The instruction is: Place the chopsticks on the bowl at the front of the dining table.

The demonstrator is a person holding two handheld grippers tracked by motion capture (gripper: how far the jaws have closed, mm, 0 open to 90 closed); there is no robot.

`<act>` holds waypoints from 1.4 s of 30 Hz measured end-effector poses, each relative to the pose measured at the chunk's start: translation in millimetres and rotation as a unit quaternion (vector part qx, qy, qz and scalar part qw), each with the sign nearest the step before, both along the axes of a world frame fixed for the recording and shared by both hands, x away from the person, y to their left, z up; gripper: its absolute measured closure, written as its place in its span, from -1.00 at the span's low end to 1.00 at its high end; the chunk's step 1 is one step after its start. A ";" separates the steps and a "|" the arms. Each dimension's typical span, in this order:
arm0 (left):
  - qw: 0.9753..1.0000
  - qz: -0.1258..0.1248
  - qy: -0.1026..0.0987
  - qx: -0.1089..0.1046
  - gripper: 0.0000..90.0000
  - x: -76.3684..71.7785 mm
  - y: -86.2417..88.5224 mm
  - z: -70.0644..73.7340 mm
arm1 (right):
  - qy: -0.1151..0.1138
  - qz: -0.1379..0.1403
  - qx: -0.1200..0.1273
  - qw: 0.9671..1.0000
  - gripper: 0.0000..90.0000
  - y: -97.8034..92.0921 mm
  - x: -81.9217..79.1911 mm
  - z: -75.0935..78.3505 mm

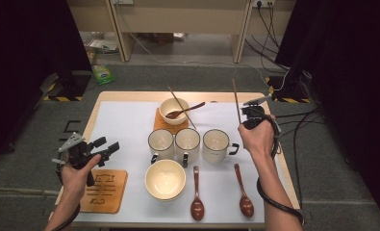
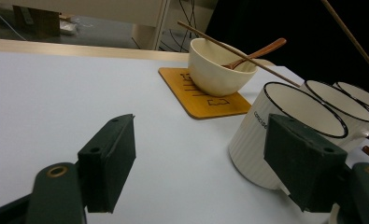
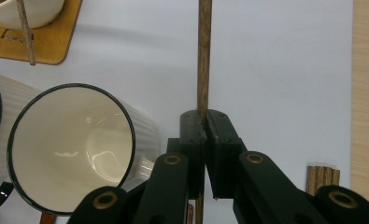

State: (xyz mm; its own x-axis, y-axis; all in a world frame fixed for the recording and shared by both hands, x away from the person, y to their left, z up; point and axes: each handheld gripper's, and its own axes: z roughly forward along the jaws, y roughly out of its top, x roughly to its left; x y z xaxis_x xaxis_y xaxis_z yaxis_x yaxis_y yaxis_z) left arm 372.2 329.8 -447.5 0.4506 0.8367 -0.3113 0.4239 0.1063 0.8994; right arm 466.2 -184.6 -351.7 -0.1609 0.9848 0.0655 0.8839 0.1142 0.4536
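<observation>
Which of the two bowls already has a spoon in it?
The far bowl on the wooden coaster: a spoon and a chopstick rest in it. The near bowl holds nothing.

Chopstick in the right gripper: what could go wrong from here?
1. The right gripper pinches the chopstick with only the tips of its fingers; most of the stick juts beyond them, so it could pivot or slip.
2. The far bowl already carries another chopstick and a spoon across its rim; laying this one there could knock them off.
3. The nearest mug stands close beside the grip; a low swing could clip it.
</observation>
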 end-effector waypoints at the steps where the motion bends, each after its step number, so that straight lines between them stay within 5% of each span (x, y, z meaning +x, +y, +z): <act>1: 1.000 0.000 0.000 0.000 -0.46 0.0 0.1 0.0 | 0.000 0.000 0.000 1.000 0.90 0.4 0.3 0.1; 42: 1.000 0.001 0.000 -0.003 -0.46 0.2 -0.1 0.4 | -0.012 0.013 -0.002 1.000 0.90 16.2 12.7 2.9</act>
State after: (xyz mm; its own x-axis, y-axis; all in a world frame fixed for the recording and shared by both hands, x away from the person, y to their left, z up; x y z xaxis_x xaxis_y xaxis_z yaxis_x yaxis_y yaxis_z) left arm 372.5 329.6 -447.1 0.4497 0.8352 -0.3166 0.4234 0.1127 0.8989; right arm 478.8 -168.4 -348.8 -0.1881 0.9805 0.0570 0.8698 0.1394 0.4734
